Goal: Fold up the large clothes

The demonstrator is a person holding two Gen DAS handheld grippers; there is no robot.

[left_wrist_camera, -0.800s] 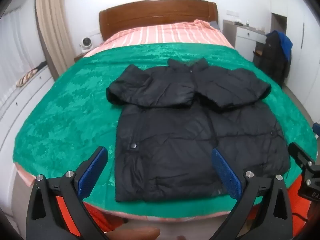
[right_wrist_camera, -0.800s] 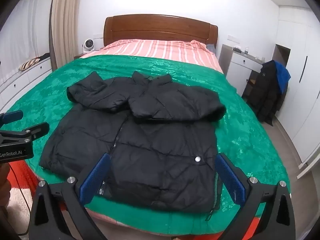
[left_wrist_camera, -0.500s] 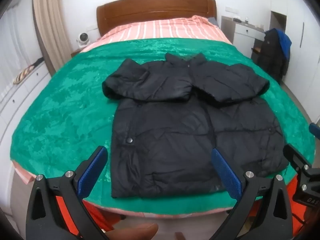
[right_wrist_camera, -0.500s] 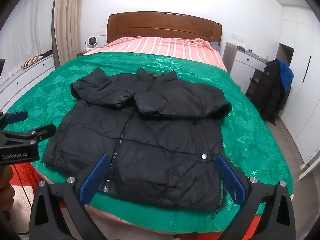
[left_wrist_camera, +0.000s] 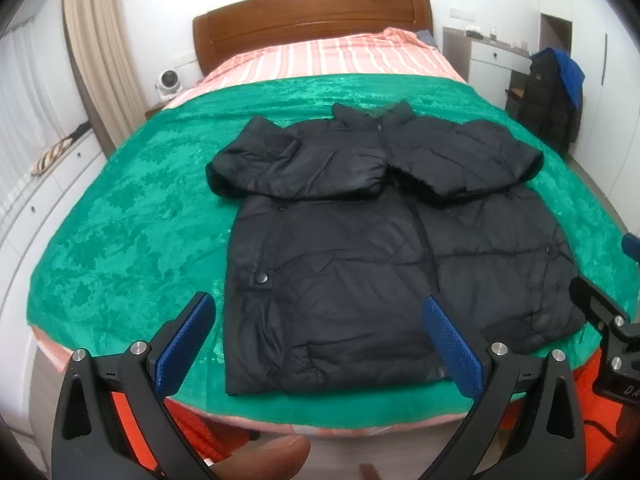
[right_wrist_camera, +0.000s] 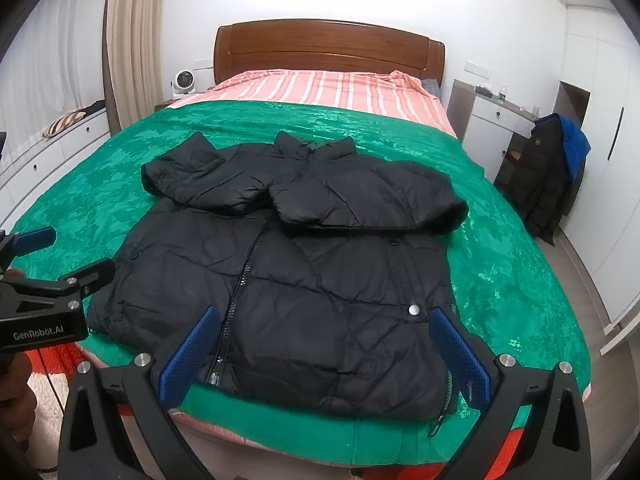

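Left wrist view: left claw (left_wrist_camera: 316, 344) spread wide, blue pads (left_wrist_camera: 184, 346) bare, nothing between them. It hangs above the near edge of the bed (left_wrist_camera: 360, 430), tilted down toward it. Black puffer jacket (left_wrist_camera: 372, 264) lies flat, front side up, on the green blanket (left_wrist_camera: 132, 248), hem toward the near edge, collar toward the far wooden headboard (left_wrist_camera: 312, 16). Both sleeves are folded in across the chest and meet near the middle. Striped pink sheet (left_wrist_camera: 332, 54) shows past the blanket at the far end. A dark coat with a blue garment (left_wrist_camera: 554, 96) hangs by the white cabinet at far right. Part of the right claw (left_wrist_camera: 608, 312) enters at the right edge. A fingertip (left_wrist_camera: 260, 458) shows at the bottom of the frame.

Right wrist view: right claw (right_wrist_camera: 324, 352) also wide, pads (right_wrist_camera: 460, 354) empty, held over the jacket's (right_wrist_camera: 320, 280) near hem, not touching it. Zipper runs down the left-centre of the front; a metal snap sits close to the right pad. Left claw (right_wrist_camera: 52, 264) appears at the left edge, over the blanket's (right_wrist_camera: 500, 264) near-left corner, clear of the jacket. A small white fan (right_wrist_camera: 185, 81) stands left of the headboard (right_wrist_camera: 328, 46).
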